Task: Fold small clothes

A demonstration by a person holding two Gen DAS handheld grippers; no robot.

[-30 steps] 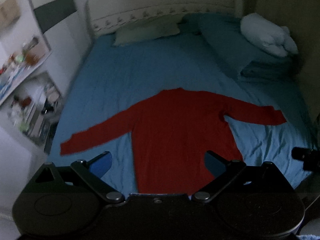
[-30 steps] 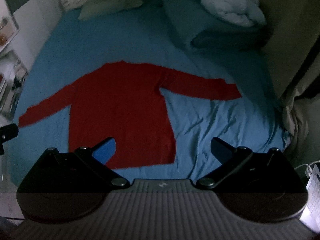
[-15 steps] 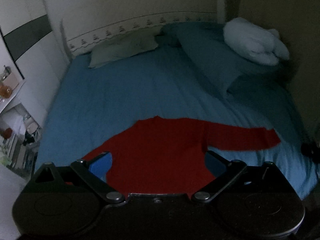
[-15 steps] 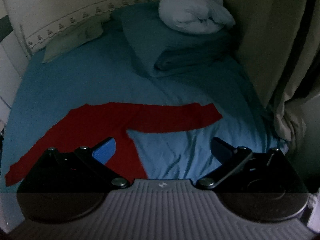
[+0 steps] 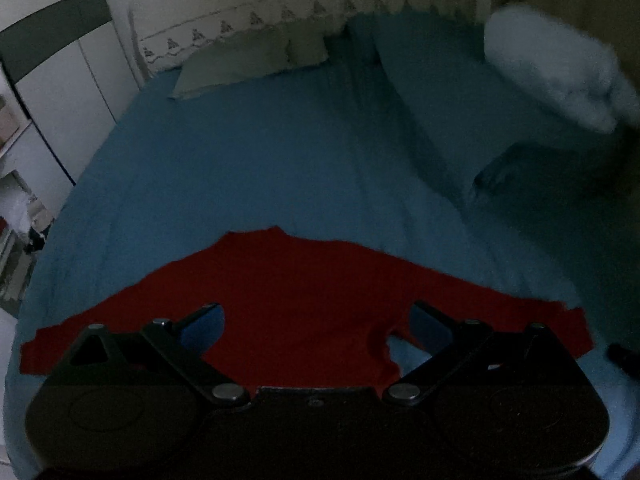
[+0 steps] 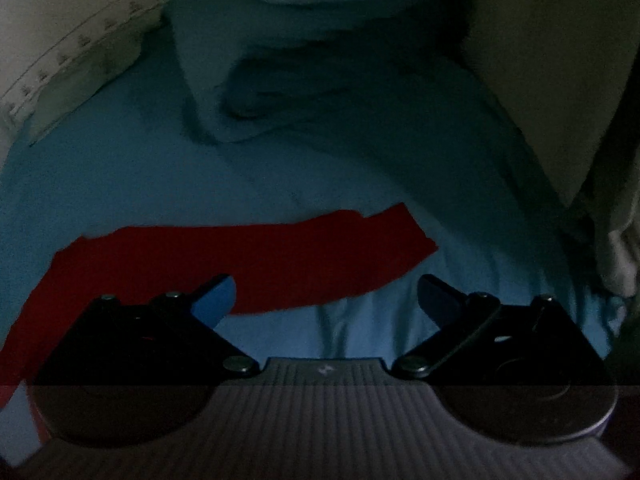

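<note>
- Red sweater (image 5: 296,300) lies flat on the blue bed (image 5: 248,168), both sleeves spread wide toward 9 and 3 o'clock.
- Left claw (image 5: 318,322) hangs released over the sweater's body, blue-padded fingers (image 5: 208,322) wide apart, nothing between them.
- Right claw (image 6: 326,300) is released too, gaping over bare sheet just below the right sleeve (image 6: 320,248), which runs toward 2 o'clock.
- Up at 12 o'clock, a green pillow (image 5: 248,64) sits against the headboard.
- At 1 o'clock, a pale bundle (image 5: 552,80) rests on folded blue bedding (image 5: 440,100).
</note>
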